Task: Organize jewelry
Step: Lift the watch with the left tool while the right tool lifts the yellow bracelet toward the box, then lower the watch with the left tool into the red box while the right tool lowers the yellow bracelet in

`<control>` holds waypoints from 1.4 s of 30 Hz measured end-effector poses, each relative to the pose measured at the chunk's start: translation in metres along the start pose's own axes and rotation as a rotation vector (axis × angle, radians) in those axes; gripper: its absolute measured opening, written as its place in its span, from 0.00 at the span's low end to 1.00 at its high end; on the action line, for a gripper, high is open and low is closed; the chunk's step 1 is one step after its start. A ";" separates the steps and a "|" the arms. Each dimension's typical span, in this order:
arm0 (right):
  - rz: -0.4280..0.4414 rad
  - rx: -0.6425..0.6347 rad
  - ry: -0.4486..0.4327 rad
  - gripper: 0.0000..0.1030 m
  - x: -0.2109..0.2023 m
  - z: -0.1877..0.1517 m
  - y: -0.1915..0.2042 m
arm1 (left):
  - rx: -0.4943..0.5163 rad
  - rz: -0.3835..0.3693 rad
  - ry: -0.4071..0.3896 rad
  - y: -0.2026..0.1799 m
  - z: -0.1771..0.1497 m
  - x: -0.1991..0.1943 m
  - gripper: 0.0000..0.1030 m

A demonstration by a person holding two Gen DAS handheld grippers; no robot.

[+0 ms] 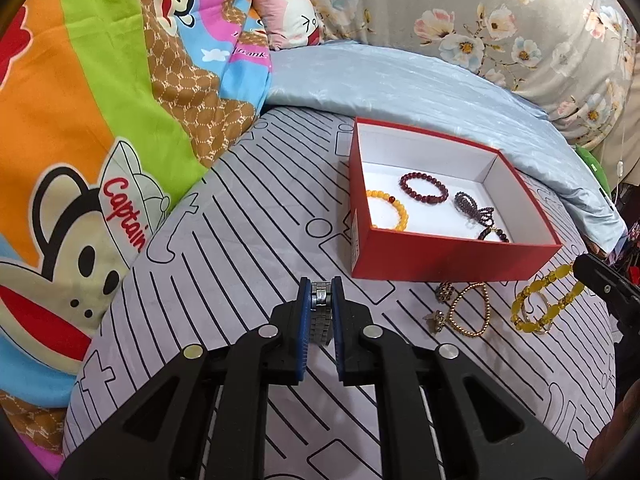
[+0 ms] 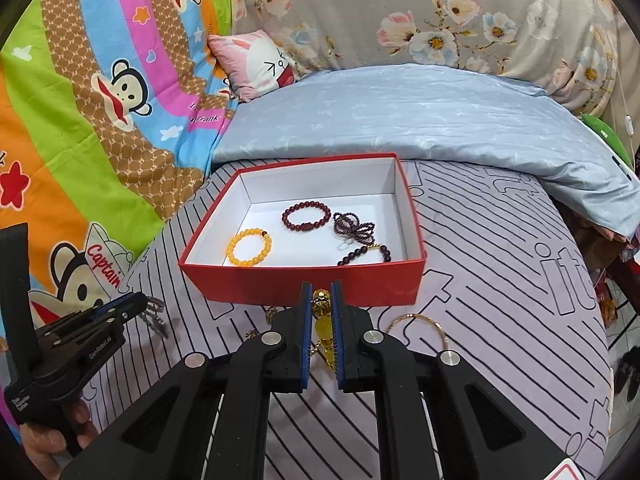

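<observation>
Two pinches are thin: the left gripper (image 1: pixel 321 292) clamps a silver metal link watchband (image 1: pixel 321 312), the right gripper (image 2: pixel 321 294) a yellow faceted-bead bracelet (image 2: pixel 323 326); either dangling piece may slip before reaching the red cardboard box (image 2: pixel 304 280).

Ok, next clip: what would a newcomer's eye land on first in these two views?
Probably the red box with its white inside, sitting on the striped bedsheet and holding four bead bracelets, one of them yellow. Next come the two grippers in front of it: the left gripper is shut on a silver metal watch band, and the right gripper is shut on a string of yellow beads.
</observation>
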State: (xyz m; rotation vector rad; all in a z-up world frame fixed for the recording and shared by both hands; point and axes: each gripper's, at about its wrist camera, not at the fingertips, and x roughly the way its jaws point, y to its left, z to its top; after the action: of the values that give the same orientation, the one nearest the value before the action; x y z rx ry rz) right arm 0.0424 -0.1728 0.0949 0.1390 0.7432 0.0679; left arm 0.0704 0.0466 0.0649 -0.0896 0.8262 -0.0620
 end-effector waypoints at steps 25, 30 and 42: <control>0.031 -0.037 -0.071 0.09 0.013 0.086 -0.017 | 0.157 -0.073 -0.111 -0.073 0.093 0.005 0.10; 0.014 -0.044 -0.064 0.09 0.035 0.101 -0.017 | 0.173 -0.092 -0.099 -0.088 0.103 0.026 0.10; -0.011 -0.037 -0.031 0.09 0.084 0.121 -0.027 | 0.163 -0.096 -0.044 -0.097 0.112 0.076 0.10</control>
State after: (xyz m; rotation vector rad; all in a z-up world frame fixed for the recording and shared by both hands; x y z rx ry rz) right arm 0.1868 -0.2023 0.1223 0.1004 0.7118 0.0691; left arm 0.2022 -0.0501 0.0955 0.0235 0.7696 -0.2164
